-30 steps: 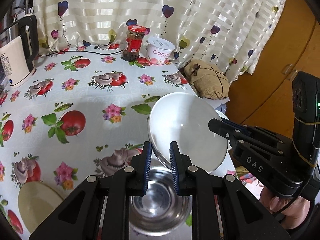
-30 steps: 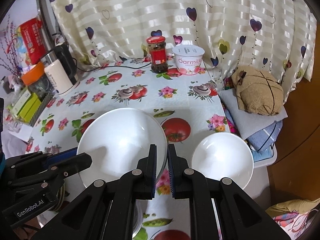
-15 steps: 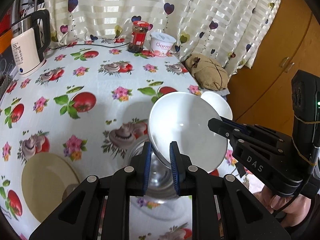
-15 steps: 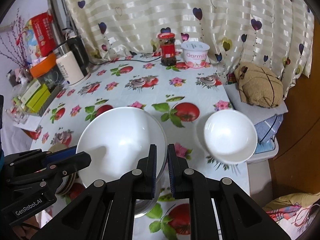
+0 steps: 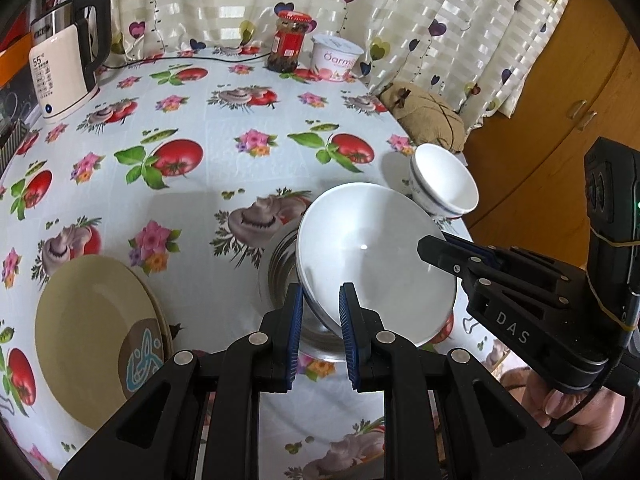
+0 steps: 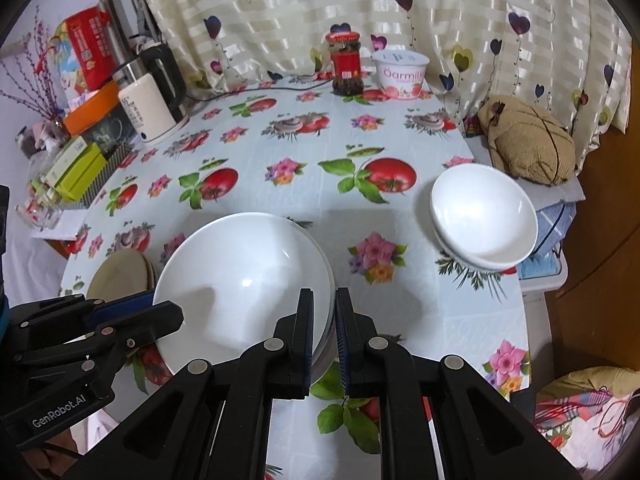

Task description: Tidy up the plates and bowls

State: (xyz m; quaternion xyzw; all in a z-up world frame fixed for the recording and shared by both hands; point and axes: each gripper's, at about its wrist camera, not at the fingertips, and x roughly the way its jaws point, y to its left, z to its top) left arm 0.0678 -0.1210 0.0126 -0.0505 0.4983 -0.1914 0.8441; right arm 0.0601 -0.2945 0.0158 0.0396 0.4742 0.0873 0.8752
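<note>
Large white bowl (image 5: 372, 256) hung tilted over steel bowl (image 5: 280, 268), carried between both claws: left claw (image 5: 319, 312) pinched near rim, right claw (image 6: 323, 320) pinched opposite rim, jaws nearly pressed together. Risk, judged: thin glossy rim could slip from narrow pads, or uneven lowering could clank bowl onto steel one. Small white bowl stack (image 6: 484, 216) sat near right edge of counter (image 5: 192, 208), easily knocked off. Tan plates (image 5: 96, 340) lay left; middle of counter offered open room.
</note>
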